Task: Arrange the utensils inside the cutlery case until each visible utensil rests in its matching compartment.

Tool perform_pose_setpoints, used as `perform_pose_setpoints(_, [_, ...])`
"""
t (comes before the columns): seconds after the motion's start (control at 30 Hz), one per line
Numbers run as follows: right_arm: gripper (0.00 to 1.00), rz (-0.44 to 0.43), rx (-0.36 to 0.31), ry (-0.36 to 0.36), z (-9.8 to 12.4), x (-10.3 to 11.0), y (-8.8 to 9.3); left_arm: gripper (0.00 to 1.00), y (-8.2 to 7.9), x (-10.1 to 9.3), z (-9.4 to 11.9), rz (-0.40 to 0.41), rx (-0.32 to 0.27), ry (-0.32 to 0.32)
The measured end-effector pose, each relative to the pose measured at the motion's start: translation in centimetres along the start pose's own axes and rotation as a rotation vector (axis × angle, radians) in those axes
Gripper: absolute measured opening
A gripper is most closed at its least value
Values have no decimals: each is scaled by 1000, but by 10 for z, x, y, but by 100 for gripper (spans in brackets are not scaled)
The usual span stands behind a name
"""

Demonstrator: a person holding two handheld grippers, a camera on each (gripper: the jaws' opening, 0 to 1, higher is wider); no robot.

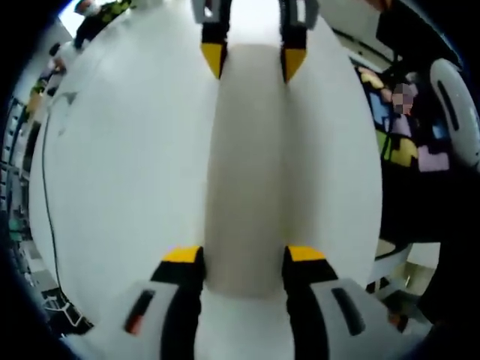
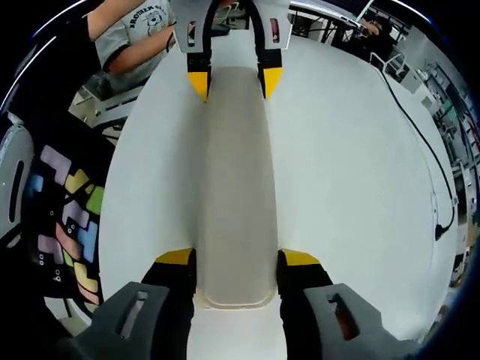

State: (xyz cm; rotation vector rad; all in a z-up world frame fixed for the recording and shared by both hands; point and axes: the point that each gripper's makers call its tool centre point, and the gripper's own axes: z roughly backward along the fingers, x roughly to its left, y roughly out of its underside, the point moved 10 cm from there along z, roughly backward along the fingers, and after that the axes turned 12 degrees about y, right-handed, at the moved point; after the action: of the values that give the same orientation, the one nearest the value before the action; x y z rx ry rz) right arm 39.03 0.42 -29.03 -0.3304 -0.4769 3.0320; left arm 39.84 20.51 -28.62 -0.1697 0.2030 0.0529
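Cutlery case, lid on, lies lengthwise on the white table. Left gripper and right gripper straddle opposite ends, jaws apart, flanking the case; contact unclear. No utensils visible; sorting apparently not begun.

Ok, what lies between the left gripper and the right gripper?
The long beige cutlery case, lengthwise on the white table; jaws of the left gripper flank one end, those of the right gripper the other. Both views show it.

Bright, even overhead light washes out the white table, with soft blur and strong fisheye bending at edges.
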Motion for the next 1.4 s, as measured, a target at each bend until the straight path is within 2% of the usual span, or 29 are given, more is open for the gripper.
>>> perform_pose_setpoints(0.13, [44,5,-12,-3,0,0,1,45,-2,0,0,5,20,1])
perform_pose_setpoints(0.4, [43,10,-21,0,0,0,1,44,-11,-4,-1,31,103,-11])
perform_pose_setpoints(0.57, [43,5,-36,-2,0,0,1,43,-6,-1,1,7,76,0])
perform_pose_setpoints(1.07, [43,13,-36,-13,1,-2,2,43,-9,-3,1,10,78,7])
perform_pose_setpoints(1.23, [43,6,-34,-3,8,-6,9,43,-17,-4,15,-7,58,-11])
perform_pose_setpoints(1.4, [43,5,-38,32,25,-13,16,43,-32,-4,27,-27,63,-44])
